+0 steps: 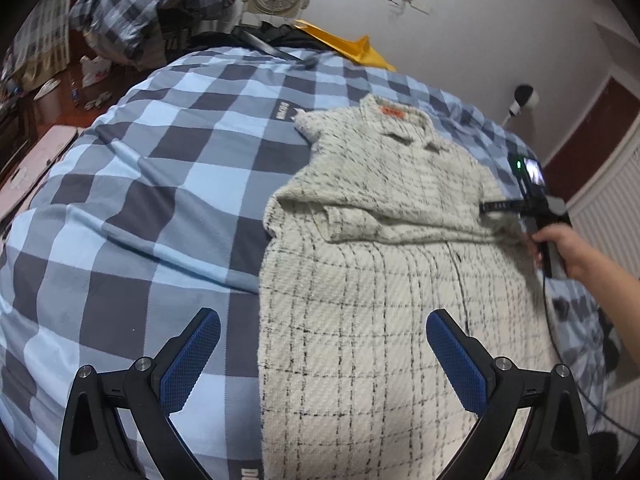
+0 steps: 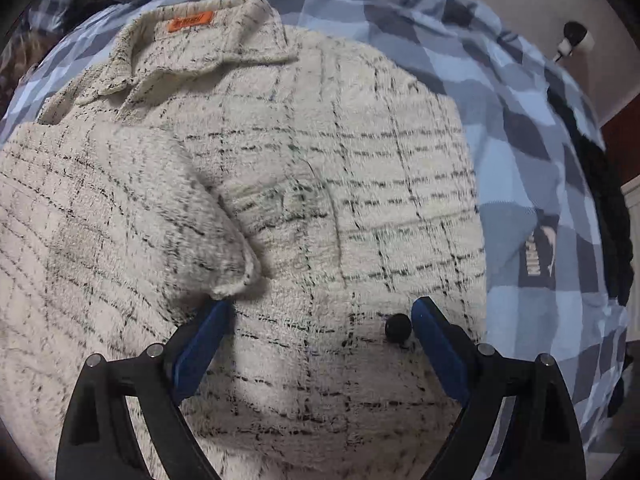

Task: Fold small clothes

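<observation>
With both my left gripper (image 1: 323, 354) and right gripper (image 2: 322, 334) jaws wide and empty, I risk the folded sleeve (image 2: 168, 216) slipping open on the jacket (image 1: 384, 280).

Left wrist high, looking down; right wrist close; both share shirt (image 1: 384, 280).

A bed spread with a blue, pale-blue and grey checked cotton cover (image 1: 160, 208) carries the clothes. Directly on it lies a cream fleecy shirt with thin black grid lines (image 1: 360, 300) — collar and orange neck label toward the far end, one sleeve folded across the chest. At the far edge rest a yellow padded envelope (image 1: 352, 48) and dark items, too blurred to name.
</observation>
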Motion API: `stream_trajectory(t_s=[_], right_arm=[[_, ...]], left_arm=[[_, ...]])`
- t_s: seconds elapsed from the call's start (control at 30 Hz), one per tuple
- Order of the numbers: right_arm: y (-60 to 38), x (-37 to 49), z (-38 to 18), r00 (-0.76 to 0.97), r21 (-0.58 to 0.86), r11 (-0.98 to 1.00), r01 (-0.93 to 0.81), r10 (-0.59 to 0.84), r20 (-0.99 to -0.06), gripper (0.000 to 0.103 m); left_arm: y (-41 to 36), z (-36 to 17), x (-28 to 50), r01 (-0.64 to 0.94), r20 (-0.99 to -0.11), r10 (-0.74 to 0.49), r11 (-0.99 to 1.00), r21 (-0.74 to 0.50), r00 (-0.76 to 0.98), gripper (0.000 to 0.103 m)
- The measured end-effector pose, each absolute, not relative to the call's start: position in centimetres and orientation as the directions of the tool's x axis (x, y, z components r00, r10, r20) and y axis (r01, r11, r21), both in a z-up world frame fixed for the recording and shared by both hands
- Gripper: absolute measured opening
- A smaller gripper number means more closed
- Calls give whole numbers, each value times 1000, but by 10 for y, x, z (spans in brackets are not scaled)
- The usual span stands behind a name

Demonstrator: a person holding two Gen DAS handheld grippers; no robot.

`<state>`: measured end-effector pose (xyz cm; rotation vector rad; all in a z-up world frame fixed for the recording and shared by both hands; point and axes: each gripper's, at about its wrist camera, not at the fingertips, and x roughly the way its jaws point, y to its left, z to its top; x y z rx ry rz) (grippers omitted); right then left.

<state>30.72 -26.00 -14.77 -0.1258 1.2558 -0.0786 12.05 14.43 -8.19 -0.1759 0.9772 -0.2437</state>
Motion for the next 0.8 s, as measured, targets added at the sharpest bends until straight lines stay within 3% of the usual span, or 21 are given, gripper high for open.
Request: stream_trajectory(t_s=[0.07, 0.13, 0.2, 0.33, 0.4, 0.5, 0.6, 0.63, 0.7, 0.73, 0.8], right_arm=[[-251, 300, -142, 334, -122, 990, -74, -91, -938, 26], [-238, 292, -129, 369, -182, 976, -122, -126, -921, 7], [-236, 286, -110, 418, -198, 973, -120, -131, -899, 5], [-239, 256, -40, 672, -229, 971, -64, -128, -729, 5], [-251, 252, -33, 643, -76, 993, -93, 1, -765, 7], [-280, 266, -60, 412, 189, 980, -61, 197, -890, 21], [-317, 259, -59, 438, 135, 983, 125, 67, -896, 22], [-324, 255, -55, 460, 116, 979, 165, 27, -888, 29], [-336, 242, -44, 511, 85, 967, 242, -52, -858, 63], [-334, 237, -41, 529, 97, 966, 241, -47, -848, 86], [-328, 230, -44, 539, 116, 969, 216, -20, -842, 91]], left_arm=[[141, -82, 120, 132, -801, -274, 961, -241, 533, 103], [140, -81, 119, 133, -797, -278, 960, -245, 537, 103], [142, -79, 117, 131, -788, -283, 959, -253, 547, 103], [148, -76, 115, 113, -780, -276, 960, -258, 562, 103], [151, -76, 115, 103, -777, -280, 957, -271, 564, 103], [154, -76, 115, 94, -773, -285, 955, -283, 567, 103], [153, -74, 117, 99, -772, -286, 955, -281, 567, 103], [152, -74, 117, 103, -772, -288, 954, -280, 567, 103], [150, -75, 117, 112, -776, -289, 955, -275, 561, 103], [148, -76, 118, 117, -778, -289, 955, -271, 558, 103], [145, -76, 117, 125, -779, -290, 956, -266, 556, 103]])
